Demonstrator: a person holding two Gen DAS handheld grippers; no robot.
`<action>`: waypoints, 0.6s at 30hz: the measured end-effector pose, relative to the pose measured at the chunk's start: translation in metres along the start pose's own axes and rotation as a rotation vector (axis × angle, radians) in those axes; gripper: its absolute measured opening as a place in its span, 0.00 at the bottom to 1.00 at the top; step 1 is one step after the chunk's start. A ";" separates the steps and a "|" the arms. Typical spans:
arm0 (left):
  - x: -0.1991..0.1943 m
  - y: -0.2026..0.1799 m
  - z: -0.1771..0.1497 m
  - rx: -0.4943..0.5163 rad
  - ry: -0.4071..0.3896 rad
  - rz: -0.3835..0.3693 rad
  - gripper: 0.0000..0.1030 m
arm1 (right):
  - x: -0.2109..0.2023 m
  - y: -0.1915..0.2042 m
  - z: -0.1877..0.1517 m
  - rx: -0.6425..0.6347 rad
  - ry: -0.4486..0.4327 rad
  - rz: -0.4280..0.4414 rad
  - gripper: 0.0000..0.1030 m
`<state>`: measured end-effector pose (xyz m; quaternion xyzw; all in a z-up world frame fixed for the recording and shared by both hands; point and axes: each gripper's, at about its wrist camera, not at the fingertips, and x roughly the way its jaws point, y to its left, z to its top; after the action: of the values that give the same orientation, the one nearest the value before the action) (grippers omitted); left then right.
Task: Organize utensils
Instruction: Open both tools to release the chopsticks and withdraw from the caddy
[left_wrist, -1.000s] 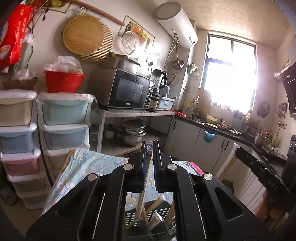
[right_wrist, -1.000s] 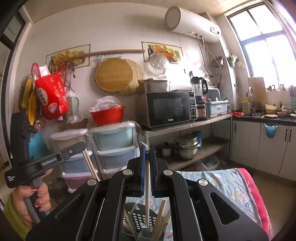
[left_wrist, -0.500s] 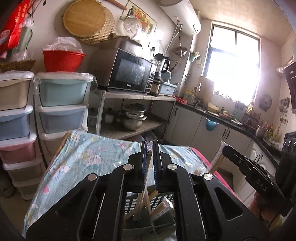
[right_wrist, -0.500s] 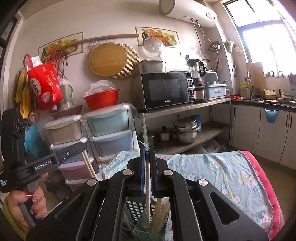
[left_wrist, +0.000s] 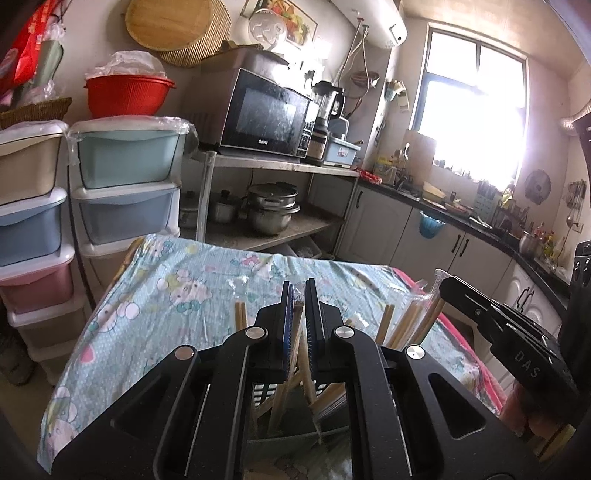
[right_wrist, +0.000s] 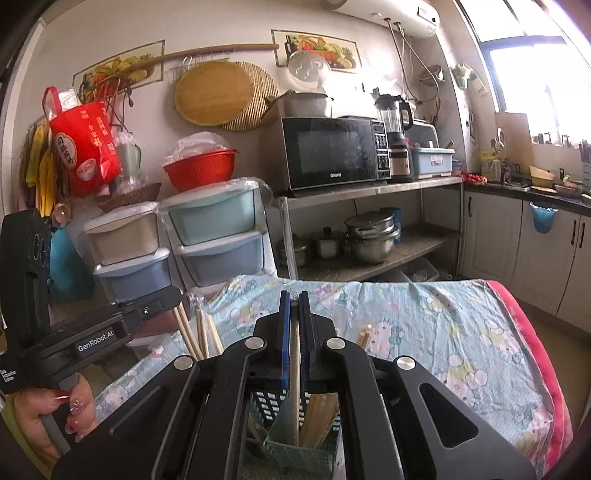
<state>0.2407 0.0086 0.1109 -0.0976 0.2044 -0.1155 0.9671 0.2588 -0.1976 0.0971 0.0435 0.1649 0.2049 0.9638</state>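
Left wrist view first: the left claw (left_wrist: 300, 295) is clamped tight on a wrapped pair of chopsticks (left_wrist: 295, 354), which slant down between the pads toward the slotted utensil holder (left_wrist: 266, 391) at six o'clock. The holder sits on the cartoon-print cloth (left_wrist: 177, 295) covering the bench. More chopsticks (left_wrist: 406, 325) fan up out of it toward two o'clock, and a lone pair (left_wrist: 240, 314) pokes up at ten o'clock of the claw tip. The right claw (left_wrist: 448, 286) reaches in from three o'clock.

Over to the right wrist view: the right claw is pinched on a single pale chopstick (right_wrist: 294, 376), standing almost upright, its lower end down inside the teal front compartment (right_wrist: 303, 452) of the holder at six o'clock. The left claw (right_wrist: 175, 295) comes in at nine o'clock with its sticks (right_wrist: 201, 332) angling below it, a hand (right_wrist: 44, 421) wrapped round its grip.

Judgement call: both loads look well on their way into the holder. To do this well, keep each stick near vertical, sink it until the tip bottoms out, then let go gently. Watch the slant on the left pair, which could snag on sticks already standing there, and keep the two claws from bumping over such a crowded opening.
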 end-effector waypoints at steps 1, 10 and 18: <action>0.000 0.000 -0.001 0.000 0.003 0.001 0.04 | 0.001 -0.001 -0.001 0.004 0.005 -0.001 0.05; -0.002 0.003 -0.010 -0.007 0.027 0.011 0.18 | 0.002 -0.007 -0.007 0.037 0.044 -0.018 0.21; -0.016 0.008 -0.017 -0.021 0.037 0.025 0.48 | -0.014 -0.008 -0.014 0.039 0.048 -0.018 0.34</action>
<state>0.2208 0.0176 0.0996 -0.1028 0.2248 -0.1029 0.9635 0.2453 -0.2101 0.0871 0.0560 0.1925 0.1937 0.9604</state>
